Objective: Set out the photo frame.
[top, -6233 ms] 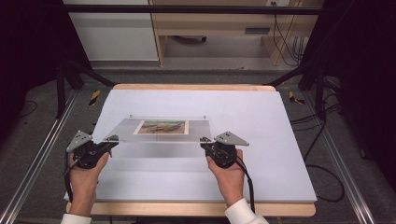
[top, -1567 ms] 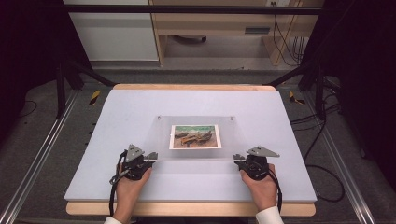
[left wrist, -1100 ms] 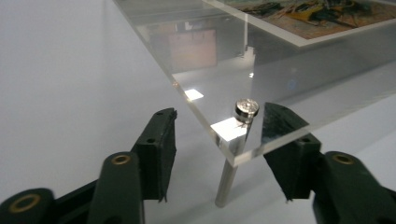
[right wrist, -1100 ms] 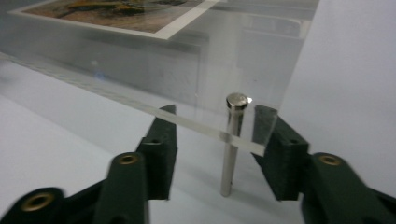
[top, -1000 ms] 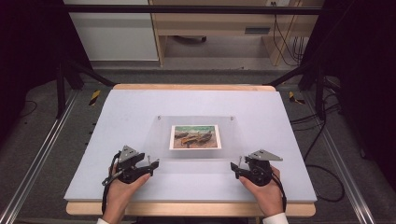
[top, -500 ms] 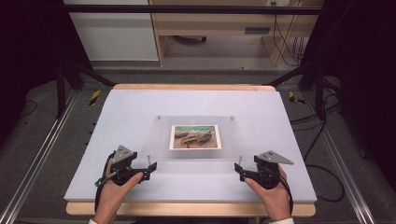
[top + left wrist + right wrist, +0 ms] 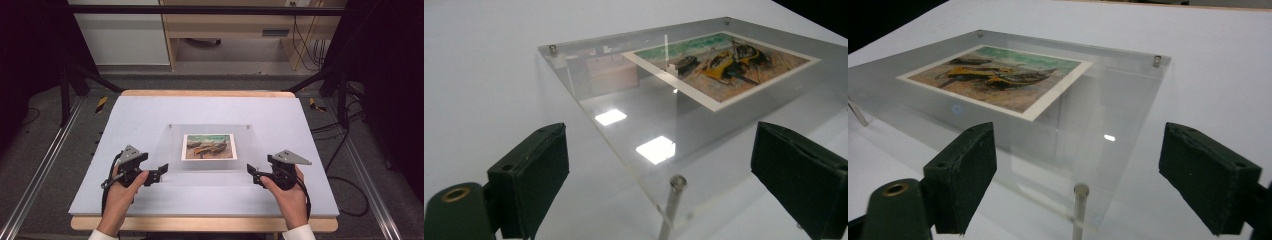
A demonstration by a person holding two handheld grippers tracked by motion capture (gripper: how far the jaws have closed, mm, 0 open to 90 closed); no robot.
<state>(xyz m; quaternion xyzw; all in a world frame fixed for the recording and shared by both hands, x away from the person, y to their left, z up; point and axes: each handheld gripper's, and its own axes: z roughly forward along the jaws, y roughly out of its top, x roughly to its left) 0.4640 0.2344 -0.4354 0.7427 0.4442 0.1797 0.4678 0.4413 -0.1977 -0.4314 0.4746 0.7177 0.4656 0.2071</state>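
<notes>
1. the left gripper (image 7: 161,170) is standing wide open with nothing held; in the left gripper view its jaws have just been opening, and the near corner of the clear acrylic frame (image 7: 210,150) is lying between and ahead of them, untouched.
2. the right gripper (image 7: 251,172) is likewise gaping and empty, its jaws having just been opening too, with the frame's other near corner and a standoff post (image 7: 1079,207) sitting between the pads, apart from both.
3. the frame, carrying a boat picture (image 7: 209,146), is resting on its posts on the white table (image 7: 300,125), just ahead of both grippers.
4. judged step: letting go after setting the frame down.
5. next move is calling for drawing both grippers straight back, keeping the pads clear of the corners so the frame is not being nudged.
</notes>
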